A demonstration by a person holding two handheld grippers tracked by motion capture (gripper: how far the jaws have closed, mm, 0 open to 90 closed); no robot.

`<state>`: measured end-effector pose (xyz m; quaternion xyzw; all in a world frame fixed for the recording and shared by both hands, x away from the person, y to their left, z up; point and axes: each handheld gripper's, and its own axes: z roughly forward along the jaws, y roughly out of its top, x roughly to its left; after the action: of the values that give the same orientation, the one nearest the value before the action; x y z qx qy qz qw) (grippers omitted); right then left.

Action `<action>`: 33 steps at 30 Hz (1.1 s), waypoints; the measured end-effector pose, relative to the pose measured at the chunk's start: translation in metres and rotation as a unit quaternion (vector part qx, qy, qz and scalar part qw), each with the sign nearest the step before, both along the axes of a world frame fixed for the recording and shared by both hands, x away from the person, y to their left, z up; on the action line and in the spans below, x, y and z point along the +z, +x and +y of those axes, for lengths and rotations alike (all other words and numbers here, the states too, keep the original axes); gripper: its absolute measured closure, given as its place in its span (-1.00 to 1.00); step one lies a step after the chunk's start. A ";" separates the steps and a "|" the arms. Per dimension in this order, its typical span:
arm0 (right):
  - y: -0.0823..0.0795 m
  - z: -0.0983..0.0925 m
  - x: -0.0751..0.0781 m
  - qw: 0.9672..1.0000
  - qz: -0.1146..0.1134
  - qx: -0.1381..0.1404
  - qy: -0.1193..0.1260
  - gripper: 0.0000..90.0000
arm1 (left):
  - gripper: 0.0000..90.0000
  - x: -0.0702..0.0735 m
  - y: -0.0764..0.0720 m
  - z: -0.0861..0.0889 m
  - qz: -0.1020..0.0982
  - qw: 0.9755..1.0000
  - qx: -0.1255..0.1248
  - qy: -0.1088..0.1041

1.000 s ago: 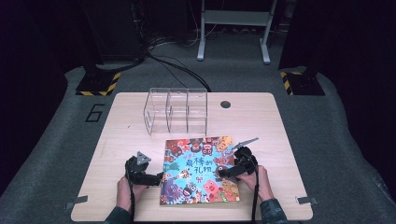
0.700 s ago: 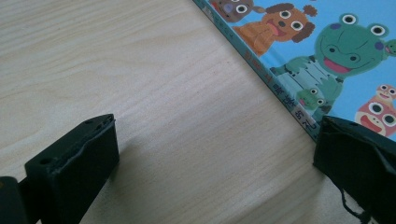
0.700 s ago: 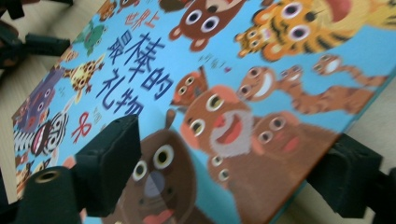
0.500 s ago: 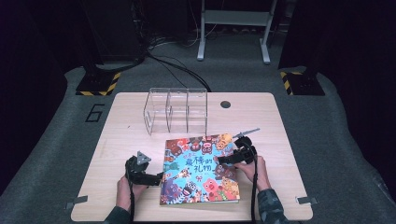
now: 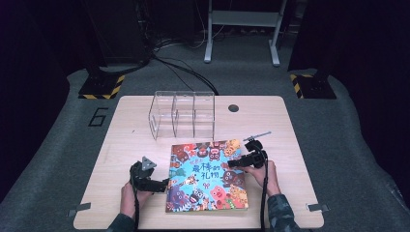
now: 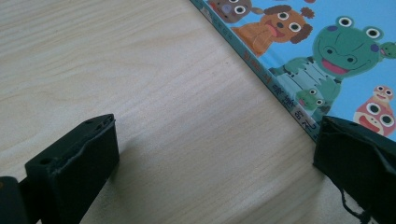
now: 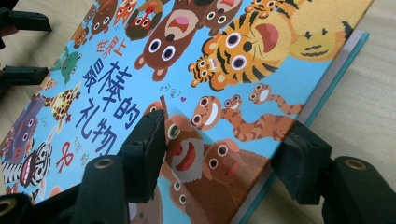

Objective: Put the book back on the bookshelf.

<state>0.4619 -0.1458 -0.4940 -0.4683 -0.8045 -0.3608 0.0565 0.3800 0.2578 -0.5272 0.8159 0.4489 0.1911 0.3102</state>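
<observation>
The book (image 5: 207, 176) lies flat on the worktop (image 5: 280, 125), in front of a clear organiser (image 5: 182, 114). The right gripper (image 5: 235, 163) sits at the book's right edge; its jaws have just been closing and now straddle that edge, one over the cover, one beside it, not yet pressing. The left gripper (image 5: 164, 182) rests at the book's left edge with jaws wide, one at the spine

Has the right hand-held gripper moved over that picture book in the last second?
Yes. The right hand-held gripper has slid up along the picture book's right edge, toward the clear acrylic organizer, its jaws closing astride that edge.
</observation>
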 end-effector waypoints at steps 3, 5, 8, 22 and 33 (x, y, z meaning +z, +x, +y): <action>-0.001 -0.001 0.002 1.000 -0.008 0.001 0.001 -0.11 | -1.00 0.000 0.000 0.000 -0.001 1.000 -0.002 0.001; -0.002 -0.001 0.003 1.000 -0.010 -0.001 0.005 -0.08 | -1.00 0.000 0.000 0.000 -0.001 1.000 -0.004 0.003; -0.003 -0.003 0.003 1.000 -0.012 0.000 0.009 -0.05 | -1.00 0.000 0.000 0.001 -0.001 1.000 -0.004 0.003; -0.008 -0.008 0.007 0.999 -0.035 0.010 0.025 0.05 | -1.00 0.001 0.002 0.001 0.008 1.000 -0.006 -0.003; -0.017 -0.005 0.018 0.996 -0.082 0.024 0.029 0.07 | -1.00 0.002 0.004 0.004 0.014 0.999 0.000 -0.039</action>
<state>0.4445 -0.1507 -0.4758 -0.4156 -0.8070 -0.4194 0.0129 0.3842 0.2615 -0.5252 0.8061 0.4600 0.1617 0.3353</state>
